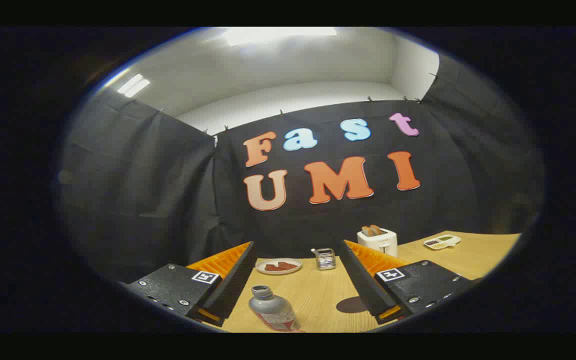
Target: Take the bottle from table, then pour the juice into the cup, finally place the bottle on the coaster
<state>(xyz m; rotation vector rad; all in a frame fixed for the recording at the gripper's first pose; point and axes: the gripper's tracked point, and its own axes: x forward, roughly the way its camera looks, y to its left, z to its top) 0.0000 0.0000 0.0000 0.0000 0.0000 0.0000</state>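
- My claw (295,280) is spread wide and holds nothing; the bottle (273,310) stands uncapped on the table (468,255), between my fingers.
- By my reckoning nothing is done; grasp, pour into the cup (326,258), then coaster (352,304) remain.

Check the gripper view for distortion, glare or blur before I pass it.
Gripper view: fisheye bends the table edge and the booth's wall; ceiling lights blow out; the far toaster and plate are soft; the bottle between the open hand-held gripper fingers reads clearly.
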